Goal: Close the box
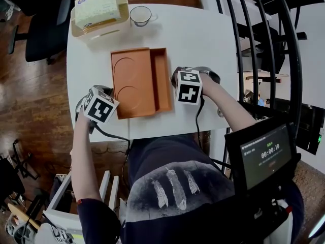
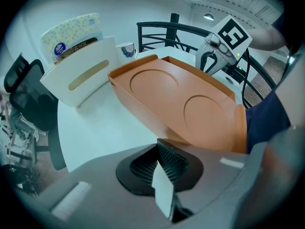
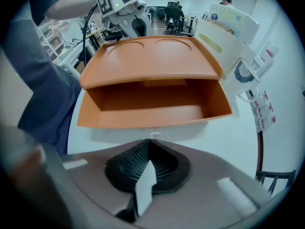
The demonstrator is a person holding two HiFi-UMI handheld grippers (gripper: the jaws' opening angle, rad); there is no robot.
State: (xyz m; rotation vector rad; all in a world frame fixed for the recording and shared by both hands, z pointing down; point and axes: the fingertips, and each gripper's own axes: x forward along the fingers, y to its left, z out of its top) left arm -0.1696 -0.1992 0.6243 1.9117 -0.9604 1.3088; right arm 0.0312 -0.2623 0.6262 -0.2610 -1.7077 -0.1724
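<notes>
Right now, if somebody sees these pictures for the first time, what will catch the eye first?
First, the open orange box in the middle of the white table, its lid with two round hollows not yet down. Next, the left tongs and the right tongs, one at each side of the box, both shut and empty. At the far left corner stand a tissue pack in a white holder and a cup.

I'm only making out a timer showing 00:00:10 on the screen (image 1: 266, 156); the tissue pack (image 1: 96, 6) print's staying too blurry.
</notes>
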